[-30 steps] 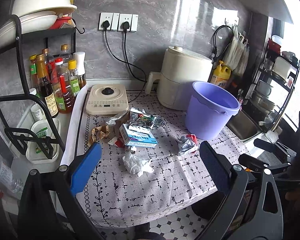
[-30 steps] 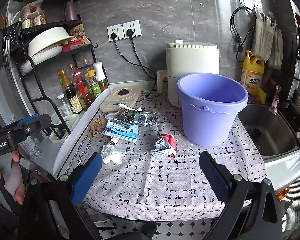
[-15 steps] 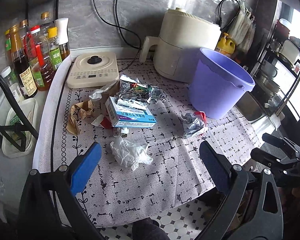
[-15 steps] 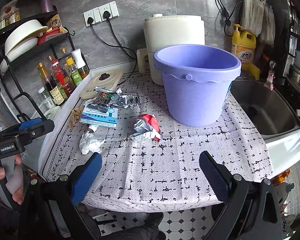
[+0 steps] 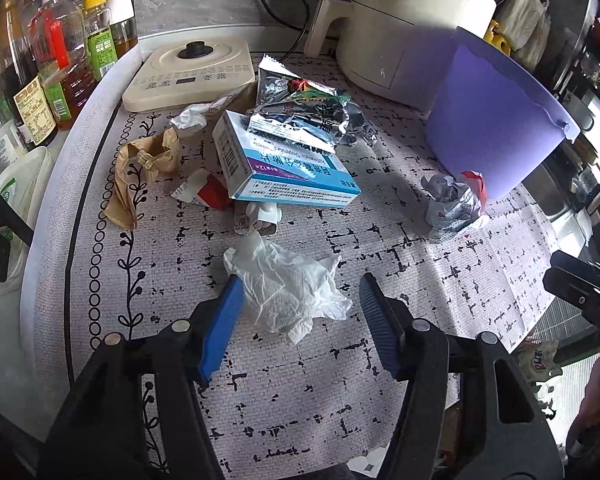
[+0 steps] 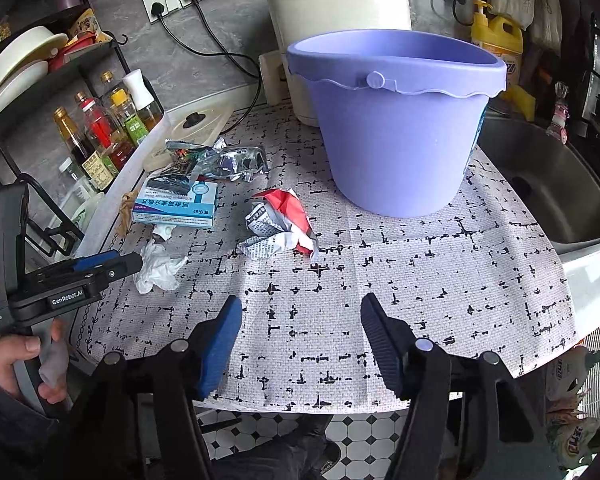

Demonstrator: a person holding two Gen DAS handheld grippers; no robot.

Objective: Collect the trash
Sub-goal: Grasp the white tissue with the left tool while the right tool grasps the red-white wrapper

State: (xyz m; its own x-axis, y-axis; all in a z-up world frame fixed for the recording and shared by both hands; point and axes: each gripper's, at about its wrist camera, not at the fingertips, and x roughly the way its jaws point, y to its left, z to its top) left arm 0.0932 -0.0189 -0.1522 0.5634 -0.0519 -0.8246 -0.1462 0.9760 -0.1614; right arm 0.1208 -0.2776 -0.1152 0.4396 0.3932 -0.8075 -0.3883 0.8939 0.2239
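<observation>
Bucket [image 6: 396, 128] stood upper centre of the right view on the table [image 6: 420, 280]. Tissue [image 5: 288, 284] lay low centre in the left view, between the left claw's [image 5: 298, 300] just-narrowed, still parted jaws, untouched. Right claw [image 6: 300, 316], likewise narrowed and empty, sat below the red wrapper [image 6: 284, 224]. Left was nearer the tissue.

A cream induction cooker [image 5: 192, 68] is set at the back of the patterned tablecloth [image 6: 400, 280], beside sauce bottles [image 5: 56, 60]. A cream air fryer [image 5: 412, 20] is plugged in behind, and a steel sink [image 6: 548, 184] is seen alongside.
</observation>
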